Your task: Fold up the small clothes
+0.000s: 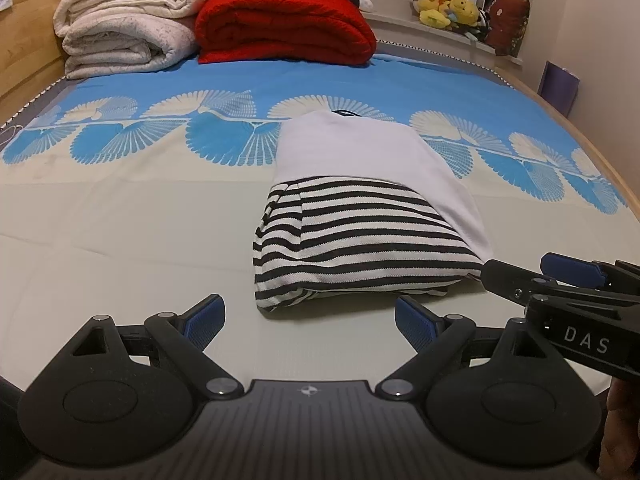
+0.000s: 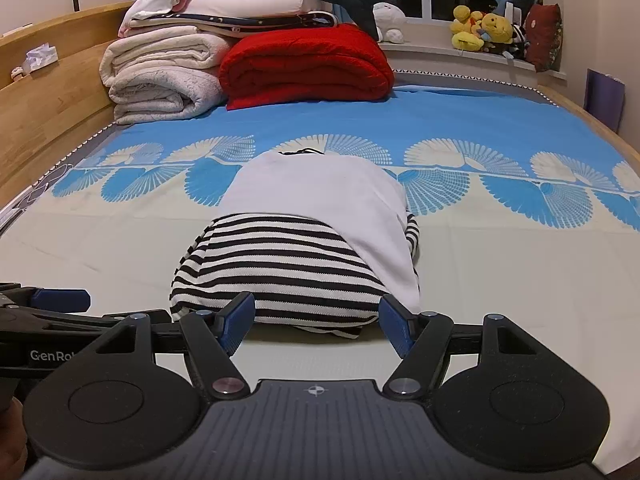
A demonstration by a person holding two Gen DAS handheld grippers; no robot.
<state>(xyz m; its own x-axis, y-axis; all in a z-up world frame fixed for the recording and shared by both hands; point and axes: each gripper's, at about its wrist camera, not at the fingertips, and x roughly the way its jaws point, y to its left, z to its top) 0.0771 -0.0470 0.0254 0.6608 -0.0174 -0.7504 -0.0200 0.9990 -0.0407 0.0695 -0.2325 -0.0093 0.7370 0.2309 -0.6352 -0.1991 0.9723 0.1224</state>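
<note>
Two grippers hover low over the bed, and neither has anything between its fingers.

From the left wrist view, the left gripper (image 1: 310,322) fills the bottom of the frame with its blue pads spread wide and only bare sheet between them. The folded garment (image 1: 360,216), black-and-white stripes nearest and plain white cloth over its far half, lies ahead and a little right of centre. Its long axis runs away from the tongs toward the upper part of the frame. The right gripper (image 1: 516,276) pokes in from the right edge, its tip just beside the garment's lower right corner. Seen side-on from here, I cannot tell its opening. The bed sheet (image 1: 120,240) is pale near us and blue further up. A red blanket (image 1: 284,24) and cream blankets (image 1: 124,28) are stacked at the top.

From the right wrist view, the right gripper (image 2: 316,326) is spread wide too, and the garment's (image 2: 296,256) near striped edge sits straight ahead, right between the two pads. The left gripper (image 2: 60,300) shows only as a sliver at the left edge, off to the side of the bundle.

So the right hand looks nearer and squarely lined up; I would guess the near edge is what gets pinched next, or the fold is already done.
</note>
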